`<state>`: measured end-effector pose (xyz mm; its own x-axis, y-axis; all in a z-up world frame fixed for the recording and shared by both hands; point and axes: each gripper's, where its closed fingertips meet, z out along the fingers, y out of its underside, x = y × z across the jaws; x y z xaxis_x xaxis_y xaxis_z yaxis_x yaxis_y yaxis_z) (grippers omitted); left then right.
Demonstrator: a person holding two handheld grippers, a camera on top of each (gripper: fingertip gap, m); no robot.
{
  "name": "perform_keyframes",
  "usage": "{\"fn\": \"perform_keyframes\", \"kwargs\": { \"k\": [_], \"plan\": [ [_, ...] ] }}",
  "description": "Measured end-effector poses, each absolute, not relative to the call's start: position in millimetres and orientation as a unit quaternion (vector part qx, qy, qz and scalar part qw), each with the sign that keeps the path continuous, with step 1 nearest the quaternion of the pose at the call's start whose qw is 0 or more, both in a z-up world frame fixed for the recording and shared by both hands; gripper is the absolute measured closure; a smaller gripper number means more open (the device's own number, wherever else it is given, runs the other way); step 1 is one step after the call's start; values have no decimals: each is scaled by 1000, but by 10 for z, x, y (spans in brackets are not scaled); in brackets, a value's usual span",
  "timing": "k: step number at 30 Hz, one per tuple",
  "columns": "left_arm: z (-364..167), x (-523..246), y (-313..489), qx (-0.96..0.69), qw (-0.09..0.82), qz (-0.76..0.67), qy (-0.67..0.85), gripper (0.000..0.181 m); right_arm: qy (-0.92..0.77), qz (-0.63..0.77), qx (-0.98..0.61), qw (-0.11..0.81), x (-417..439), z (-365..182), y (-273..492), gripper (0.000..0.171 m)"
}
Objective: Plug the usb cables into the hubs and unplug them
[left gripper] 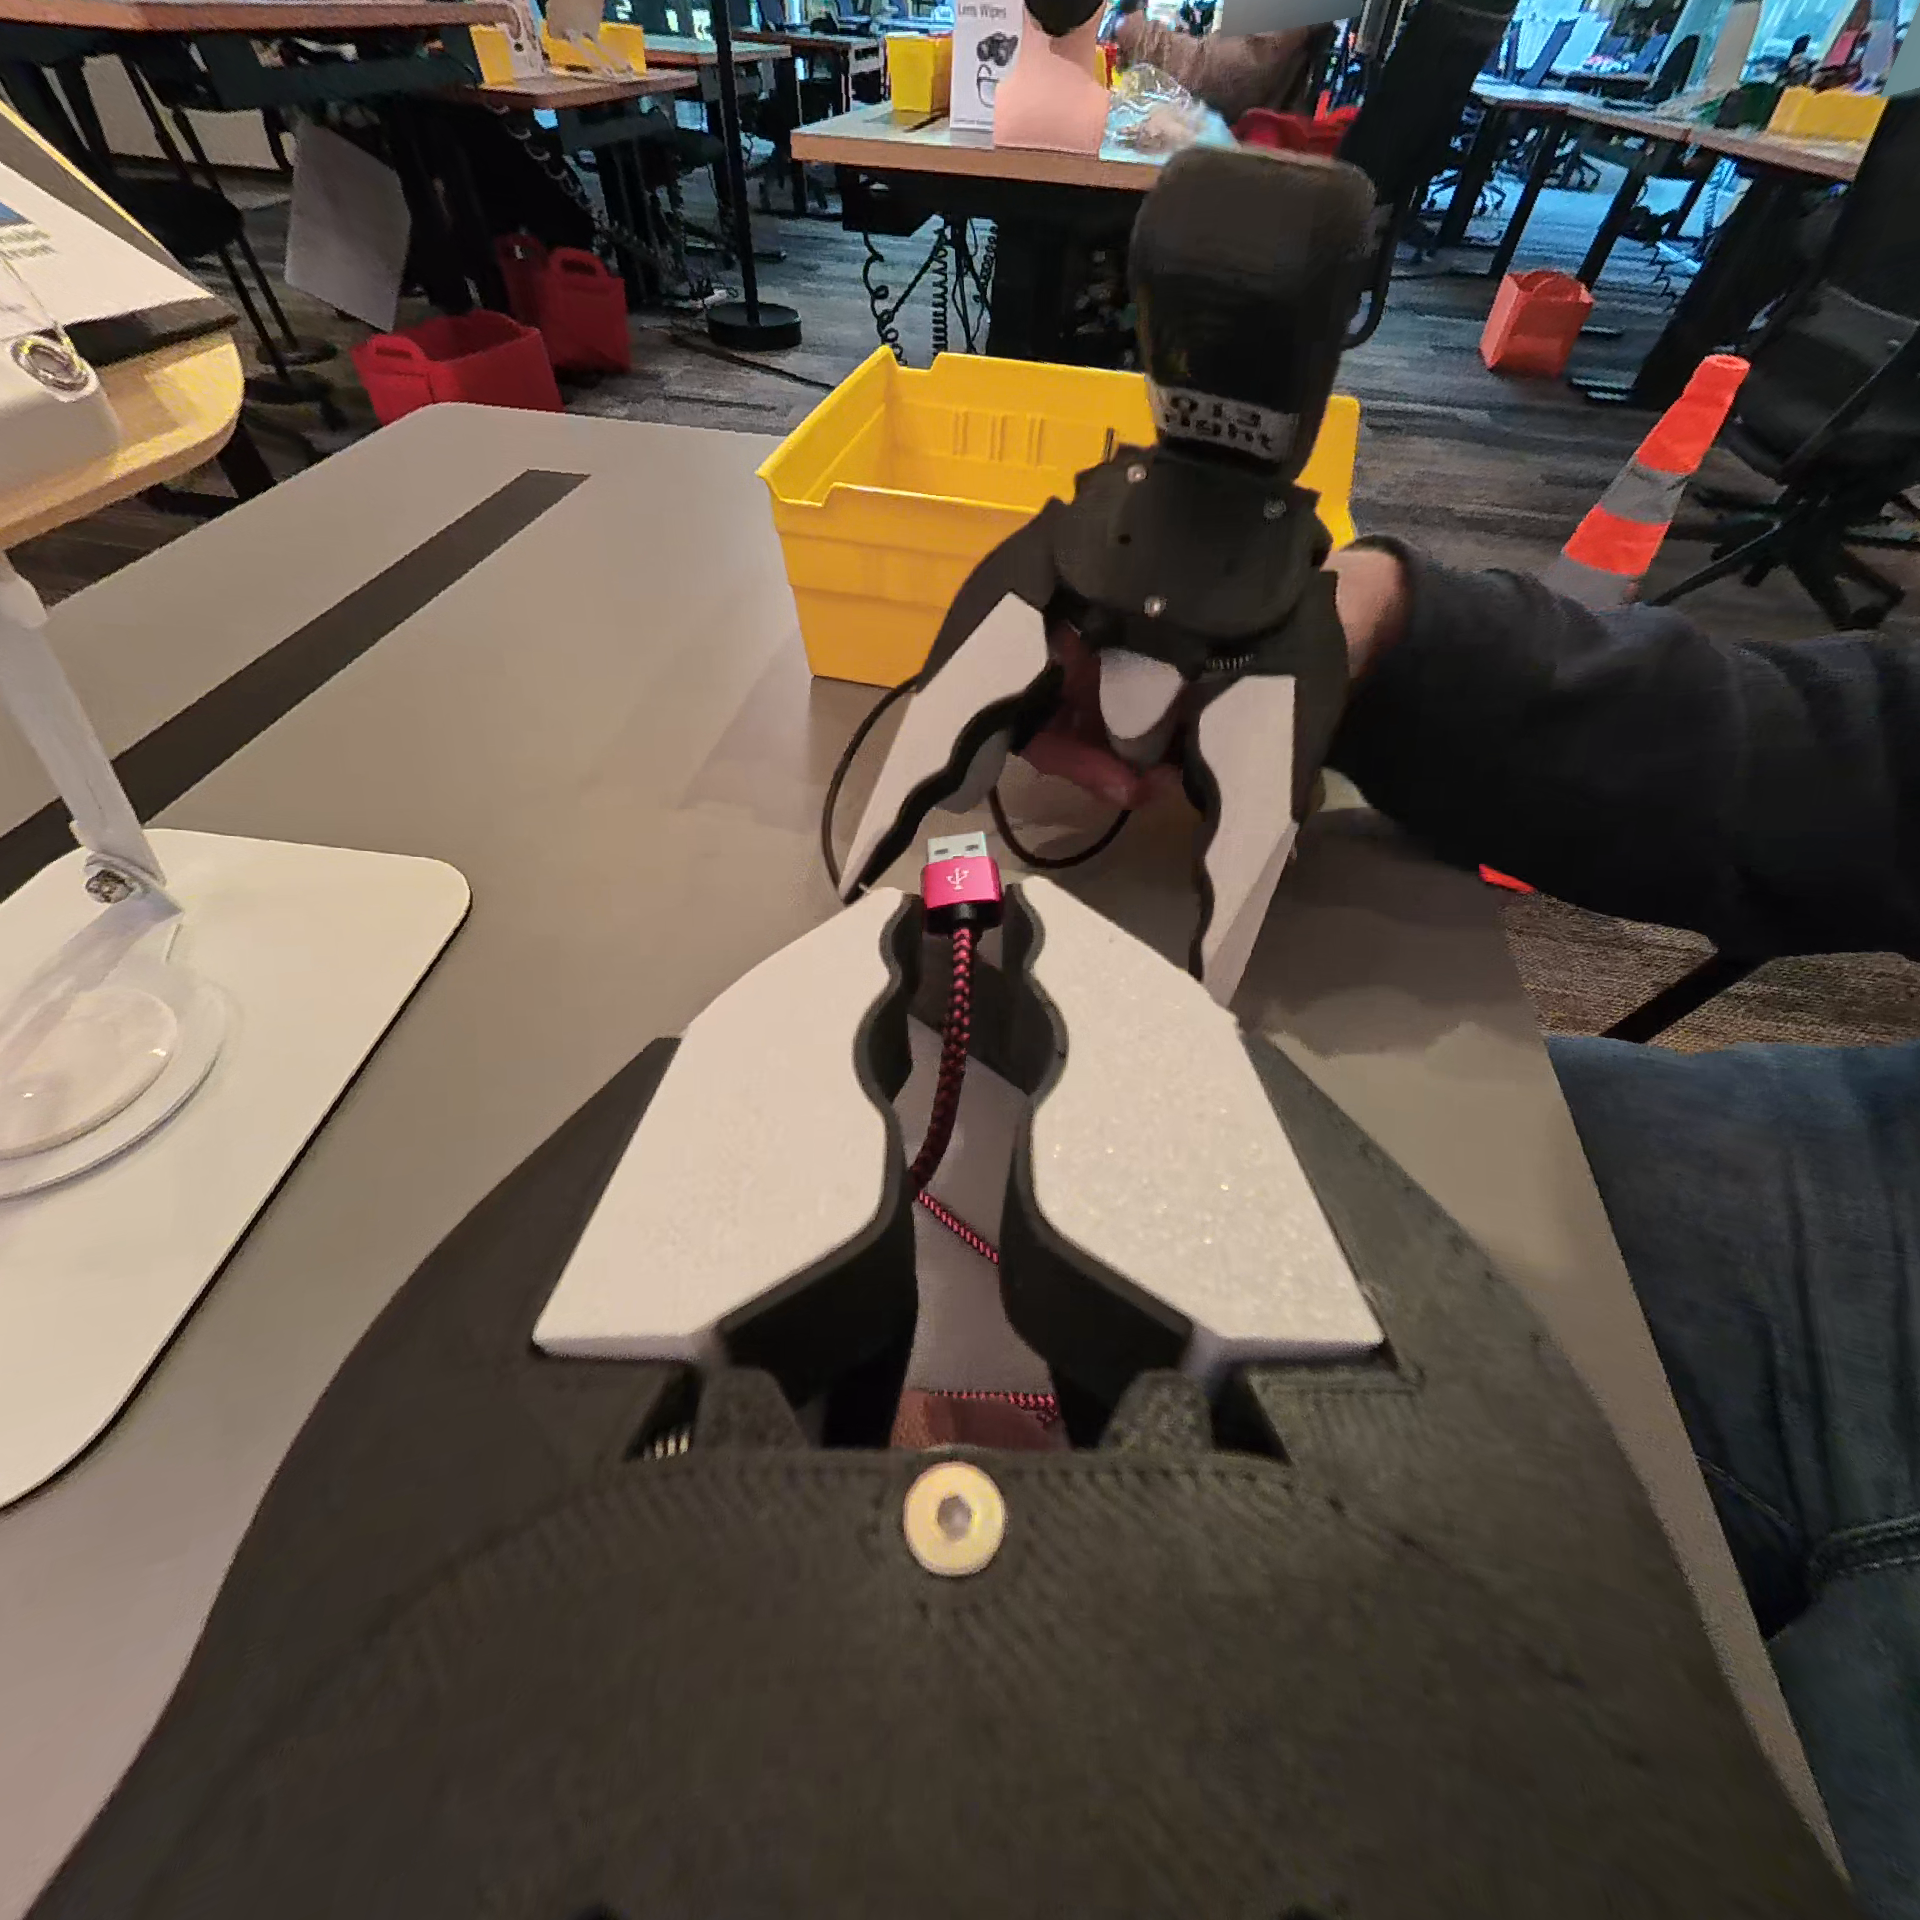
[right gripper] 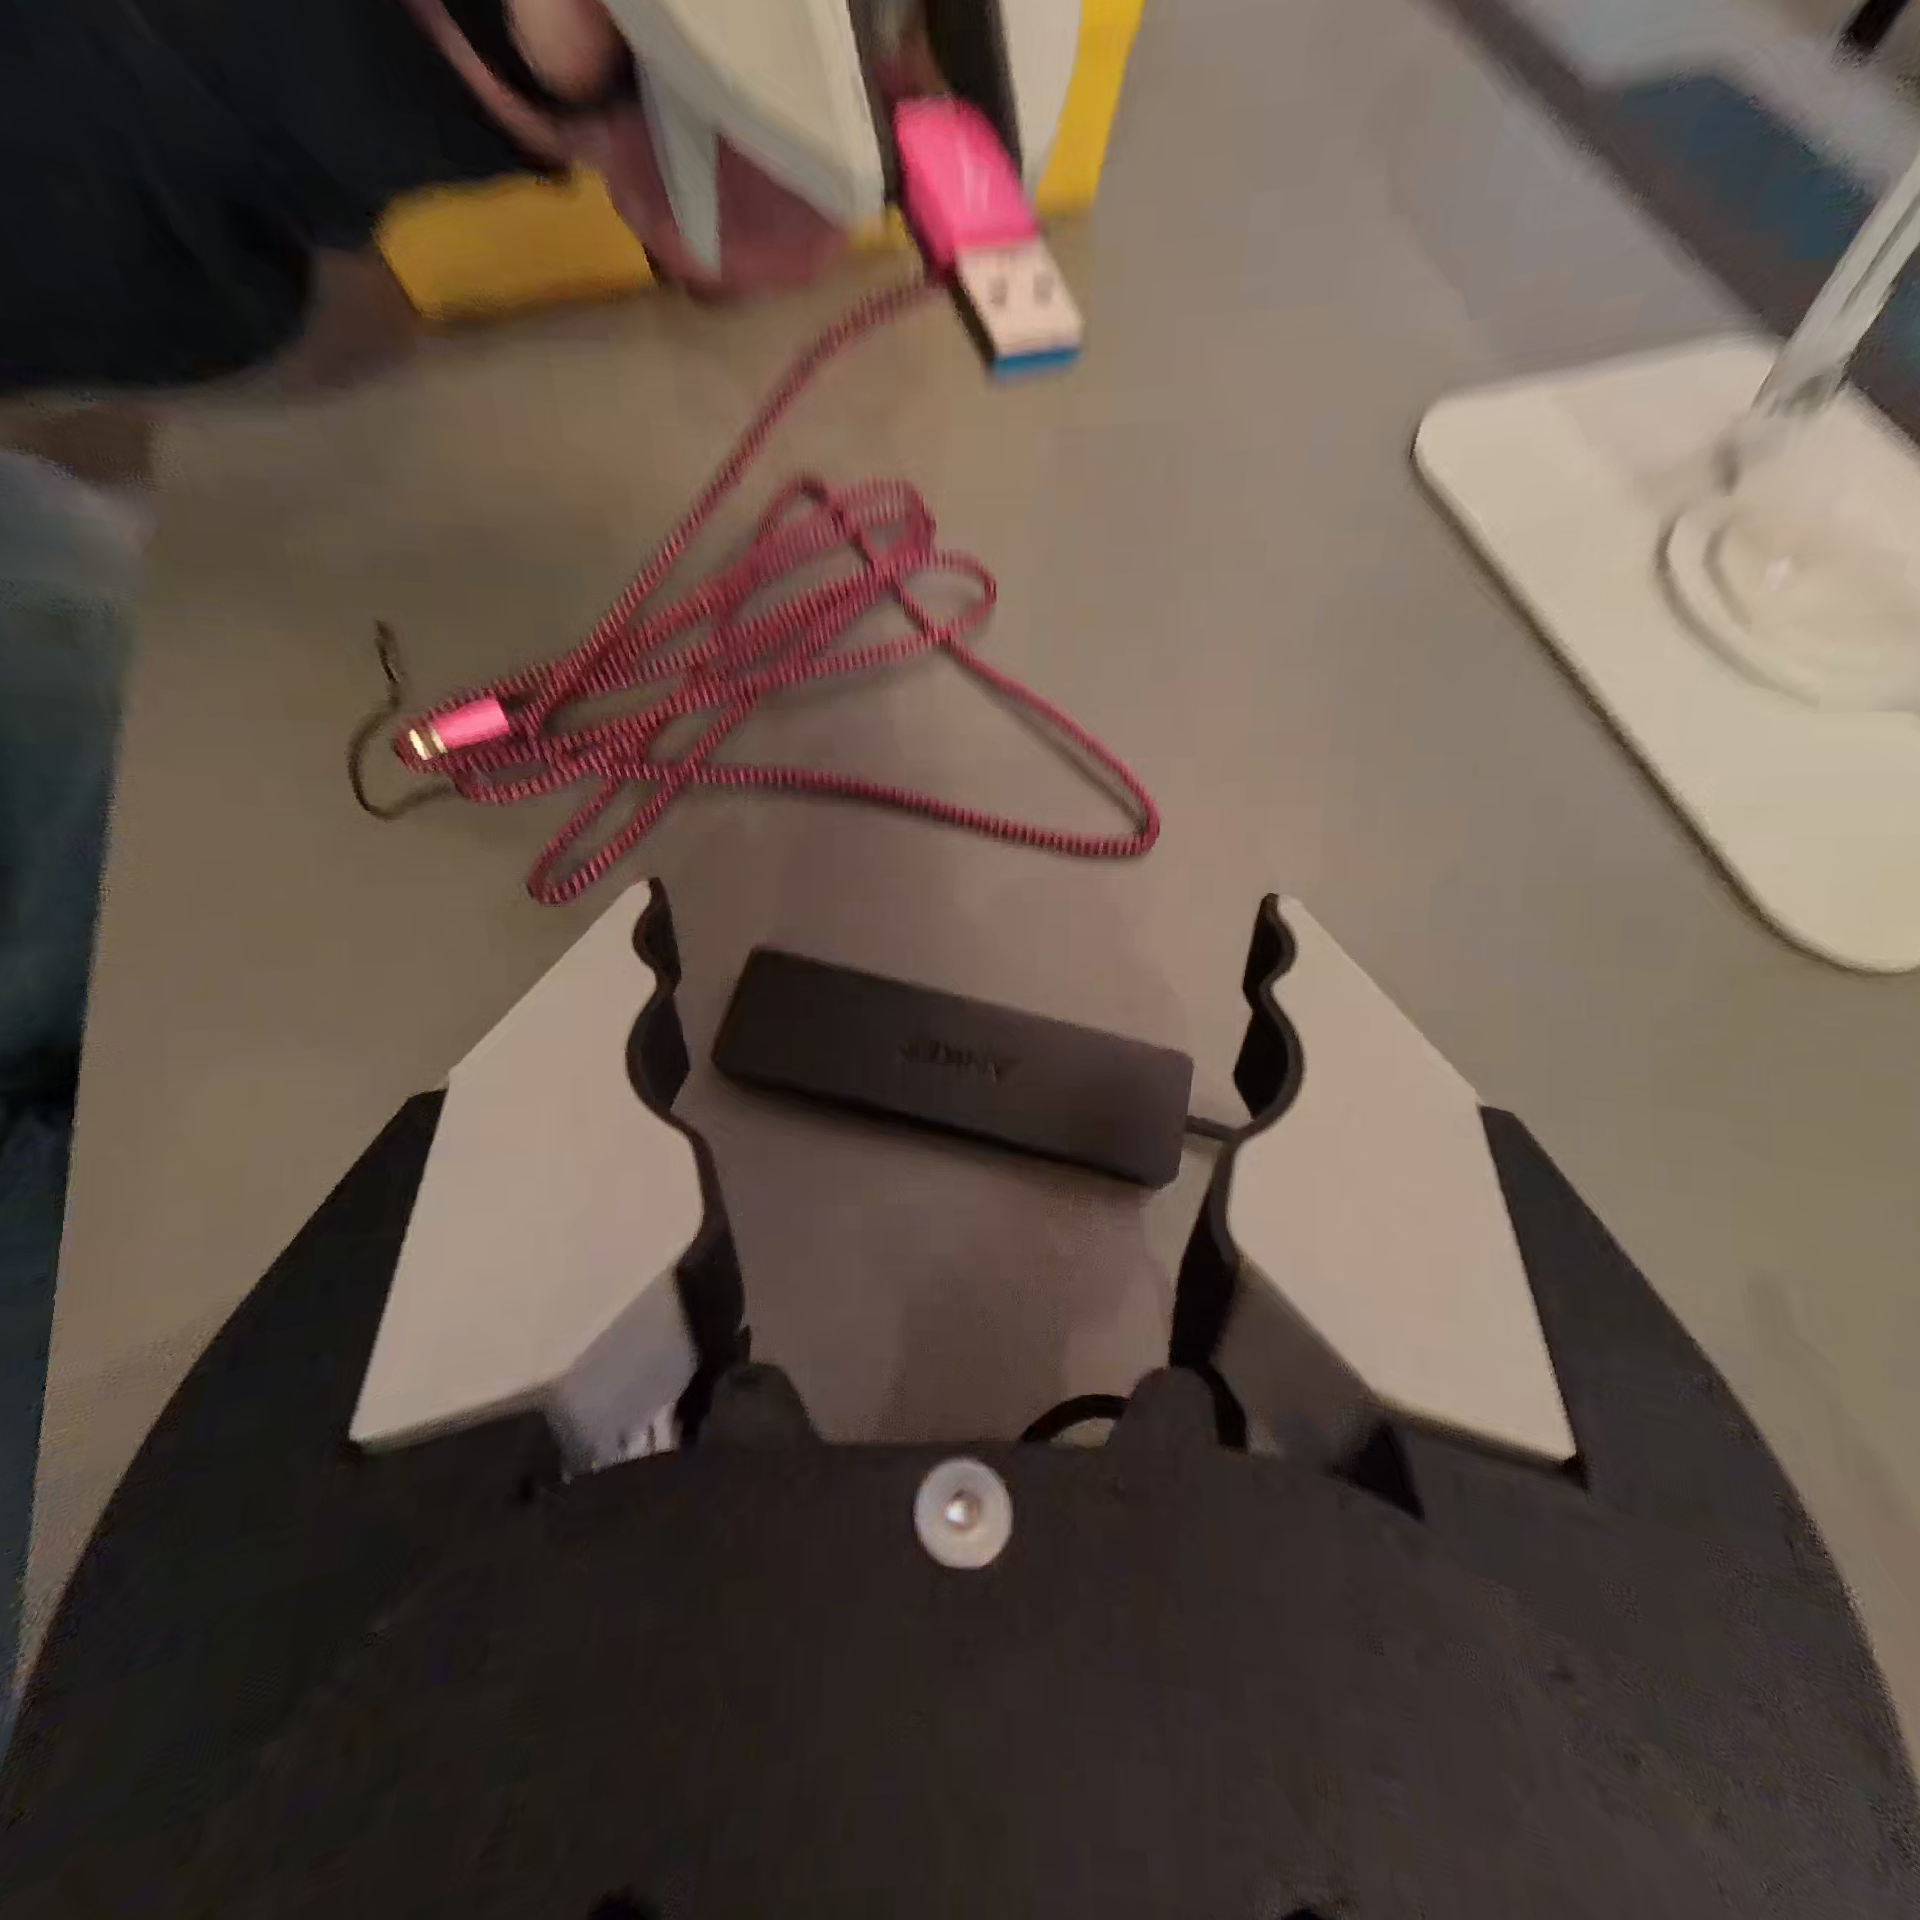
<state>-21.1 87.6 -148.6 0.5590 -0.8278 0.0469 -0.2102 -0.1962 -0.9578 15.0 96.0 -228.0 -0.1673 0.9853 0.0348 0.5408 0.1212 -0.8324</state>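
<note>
My left gripper (left gripper: pixel 961 899) pinched the pink braided USB cable's plug (left gripper: pixel 958 878) at frame centre; my right gripper (right gripper: pixel 961 914) gaped wide above the flat black hub (right gripper: pixel 951 1060) on the grey desk (right gripper: pixel 1247 623).

Open workshop: wooden desks (left gripper: pixel 977 156), grey carpet (left gripper: pixel 1475 416), office chairs (left gripper: pixel 1829 436).

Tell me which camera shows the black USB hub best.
The right wrist view: the black hub lies flat on the table, framed between that gripper's open fingers. The left wrist view doesn't clearly show it.
</note>
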Motion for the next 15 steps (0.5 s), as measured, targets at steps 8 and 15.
{"fn": "perform_keyframes", "kwargs": {
  "k": [8, 15],
  "plan": [
    [-1567, -221, 853, -716, 522, -292, 360, 167, -702, 197, -647, 223, 419, -2618, 920, 39],
    [-1617, -188, 868, -711, 530, -297, 354, 167, -665, 163, -696, 215, 585, -2584, 932, 44]
  ]
}}
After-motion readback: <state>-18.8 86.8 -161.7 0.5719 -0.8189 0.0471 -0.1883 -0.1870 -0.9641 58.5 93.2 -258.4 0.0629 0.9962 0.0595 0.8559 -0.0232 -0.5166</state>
